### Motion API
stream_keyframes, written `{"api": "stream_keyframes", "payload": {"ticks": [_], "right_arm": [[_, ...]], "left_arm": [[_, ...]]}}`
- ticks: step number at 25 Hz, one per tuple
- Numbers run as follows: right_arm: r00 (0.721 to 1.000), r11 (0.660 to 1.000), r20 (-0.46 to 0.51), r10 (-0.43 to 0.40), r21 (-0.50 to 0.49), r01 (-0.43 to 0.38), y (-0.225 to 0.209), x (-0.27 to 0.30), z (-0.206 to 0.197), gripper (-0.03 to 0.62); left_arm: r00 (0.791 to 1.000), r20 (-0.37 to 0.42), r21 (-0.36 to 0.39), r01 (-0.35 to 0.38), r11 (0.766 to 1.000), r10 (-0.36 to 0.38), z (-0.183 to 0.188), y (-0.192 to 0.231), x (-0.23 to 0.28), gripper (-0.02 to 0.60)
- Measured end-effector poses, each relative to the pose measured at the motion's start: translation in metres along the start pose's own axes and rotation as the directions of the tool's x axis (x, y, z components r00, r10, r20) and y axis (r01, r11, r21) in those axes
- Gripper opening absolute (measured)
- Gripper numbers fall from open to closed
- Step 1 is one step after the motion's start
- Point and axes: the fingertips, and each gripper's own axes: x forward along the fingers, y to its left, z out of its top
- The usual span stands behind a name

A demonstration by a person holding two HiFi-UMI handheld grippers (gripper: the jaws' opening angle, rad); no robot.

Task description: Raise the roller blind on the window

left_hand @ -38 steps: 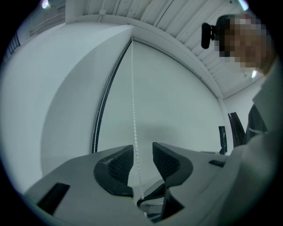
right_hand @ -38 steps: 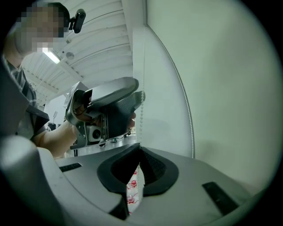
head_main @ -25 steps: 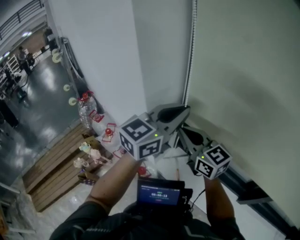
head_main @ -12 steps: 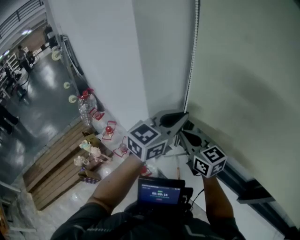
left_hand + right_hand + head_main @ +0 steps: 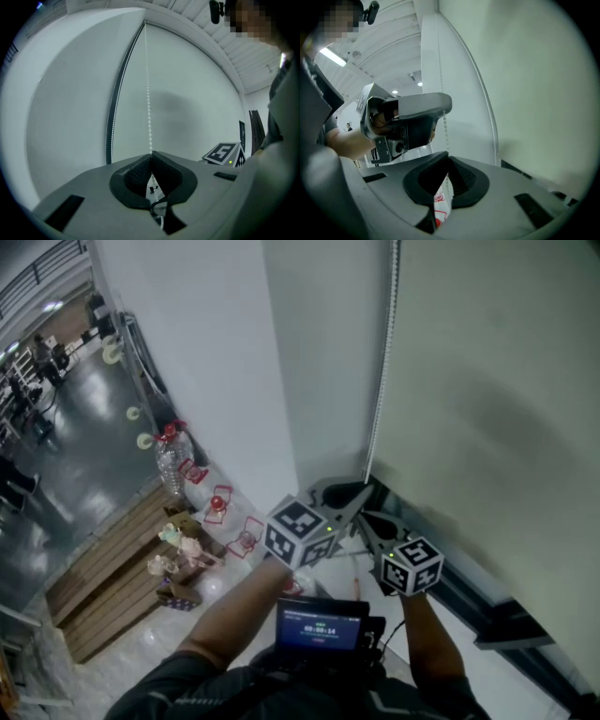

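The roller blind point(image 5: 497, 399) hung down over the window, a big pale sheet on the right. Its bead chain point(image 5: 382, 371) hung straight down beside the blind's left edge. Both grippers held that chain. The left gripper point(image 5: 151, 157) was the upper one, and its fingers were shut tight on the beads. The right gripper point(image 5: 446, 161) sat just under it, and its fingers were pinched shut on the same chain too. I think they held it this way because pulling the chain is what rolls the blind up, and two grips help stop the little beads from slipping. There was no tabletop. Far below lay a shiny grey floor point(image 5: 84, 465), with a wooden pallet point(image 5: 112, 573) and a water bottle point(image 5: 172, 463) near the white wall point(image 5: 197, 352).
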Motion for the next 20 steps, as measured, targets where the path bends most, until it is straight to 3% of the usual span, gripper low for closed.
{"api": "stream_keyframes", "payload": {"ticks": [15, 20], "right_arm": [[0.993, 0.998, -0.12, -0.019, 0.058, 0.027, -0.011, 0.008, -0.064, 0.006], [0.99, 0.997, -0.137, -0.027, 0.071, 0.037, -0.011, 0.006, -0.073, 0.006]], "left_arm": [[0.999, -0.054, -0.081, -0.011, 0.997, 0.007, -0.06, -0.004, 0.008, 0.0], [0.997, -0.079, -0.06, -0.016, 0.998, 0.011, -0.069, -0.01, 0.008, 0.0]]}}
